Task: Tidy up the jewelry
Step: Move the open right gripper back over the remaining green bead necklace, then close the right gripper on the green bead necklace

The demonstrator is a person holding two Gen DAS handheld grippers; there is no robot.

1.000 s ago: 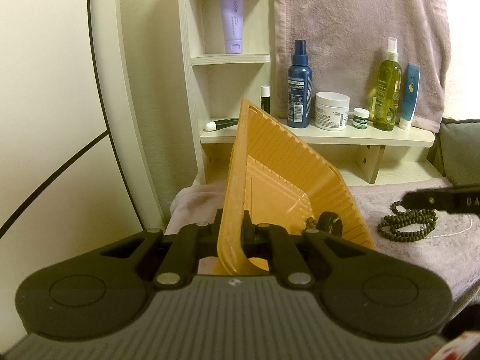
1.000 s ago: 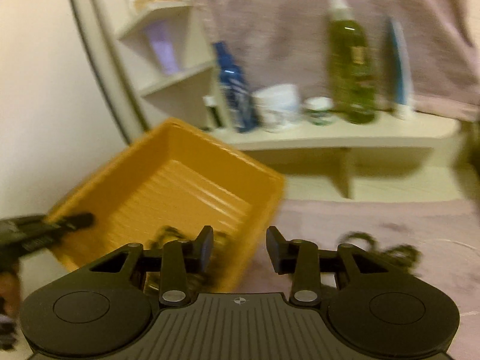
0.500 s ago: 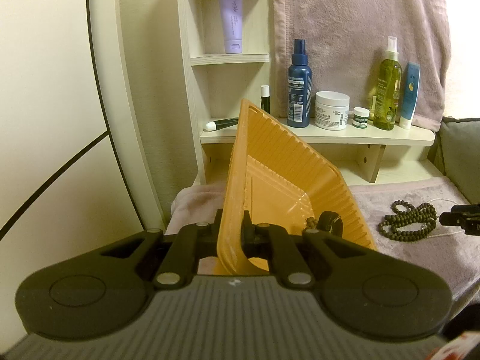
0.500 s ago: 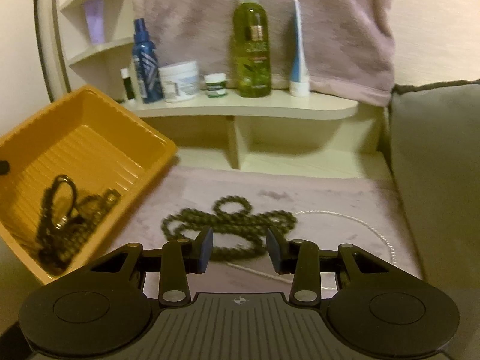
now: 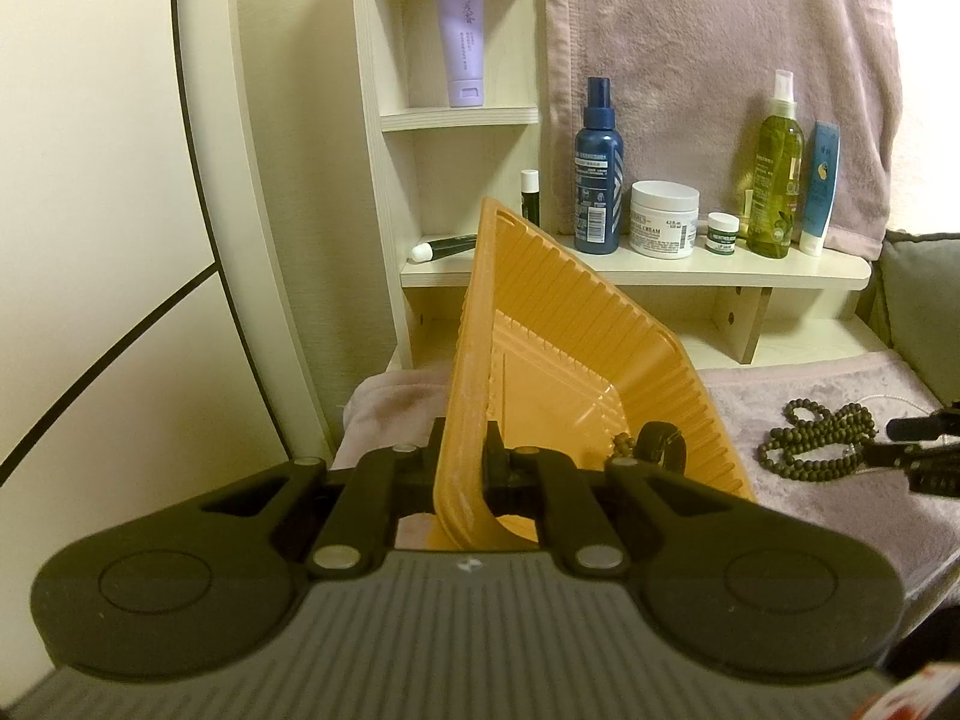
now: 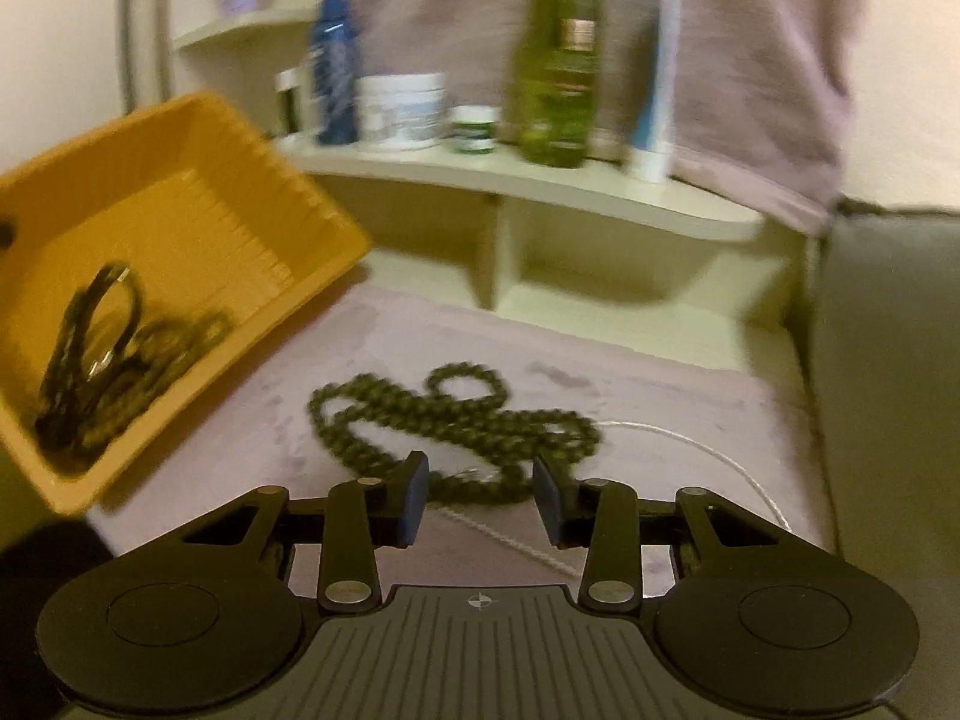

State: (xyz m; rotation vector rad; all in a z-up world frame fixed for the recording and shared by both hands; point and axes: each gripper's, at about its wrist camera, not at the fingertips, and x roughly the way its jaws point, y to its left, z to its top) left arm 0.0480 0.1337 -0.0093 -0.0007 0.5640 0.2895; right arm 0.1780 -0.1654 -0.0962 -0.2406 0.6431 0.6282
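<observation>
Left gripper (image 5: 462, 468) clamped tight on the rim of the orange tray (image 5: 576, 360), which sat tipped with its open side toward the right. Tray already held a dark bracelet (image 6: 96, 324) and some beads.

Right gripper (image 6: 480, 498) partly open, nothing between the fingers, nosed in just short of the bead necklace (image 6: 456, 420). Necklace lay heaped in loops on the mauve cloth (image 6: 660, 408), beside the tray's near corner.

Handling, as judged: light, limp, many small hard beads; likely to slide and trail. Best pinched across a bunched double strand, not a single loop.

A thin white cord (image 6: 708, 456) ran under or beside the heap and might be caught with it. Shelf (image 5: 660, 267) with a blue spray bottle (image 5: 597, 180), cream jar (image 5: 664, 219) and green bottle (image 5: 776, 174) stood well behind, clear of the reach.
</observation>
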